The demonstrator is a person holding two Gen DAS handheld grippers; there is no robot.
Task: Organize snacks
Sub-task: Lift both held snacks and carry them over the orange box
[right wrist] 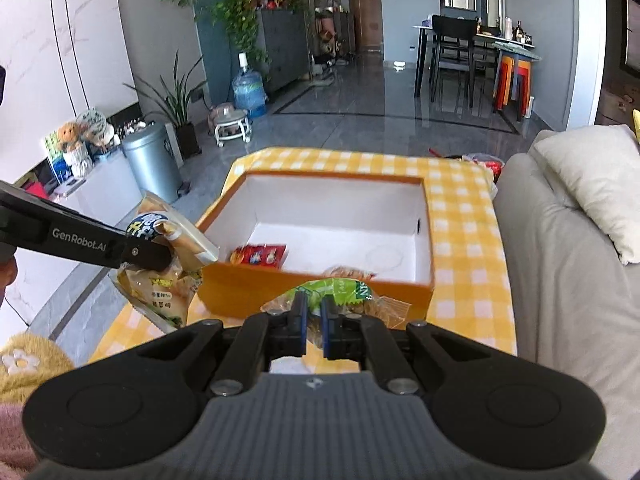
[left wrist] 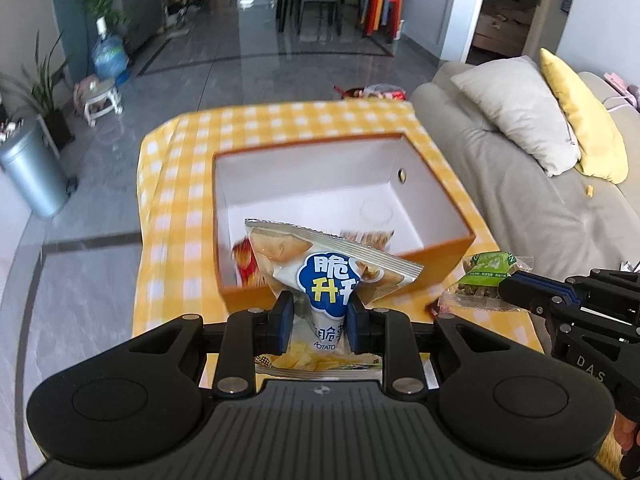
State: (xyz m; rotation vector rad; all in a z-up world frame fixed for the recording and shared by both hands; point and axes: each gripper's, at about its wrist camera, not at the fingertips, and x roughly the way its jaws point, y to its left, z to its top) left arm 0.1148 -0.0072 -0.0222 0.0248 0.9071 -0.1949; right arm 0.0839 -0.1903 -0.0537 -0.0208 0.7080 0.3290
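I hold a snack in each claw, and the orange box (left wrist: 440,268) lies straight ahead of both, up-frame from my fingertips. My left gripper (left wrist: 320,322) is pinched narrow on the waist of a white potato chip bag (left wrist: 320,264); the bag stands up out of the jaws, its long axis running from bottom centre toward the box, its sealed top tilted and overlapping the box's near wall in this view. My right gripper (right wrist: 314,326) is closed nearly flat on a green-labelled snack packet (right wrist: 340,292), whose crinkled clear ends spread left and right just short of the box's near wall.

Judging by both views, the left claw sits toward the box's left near corner and the right claw toward the middle of the near wall; neither looks clearly nearer. Both loads seem to be off the yellow checked tablecloth (left wrist: 176,184).

Inside the box, a red packet (right wrist: 259,255) lies in the lower left of the white floor and another pale snack (right wrist: 348,273) against the near wall, so the open room is up-frame and to the right. The near wall itself is what I must clear; I judge each bag needs lifting over it before I let go. A grey sofa (left wrist: 532,200) stands along the right, well clear.
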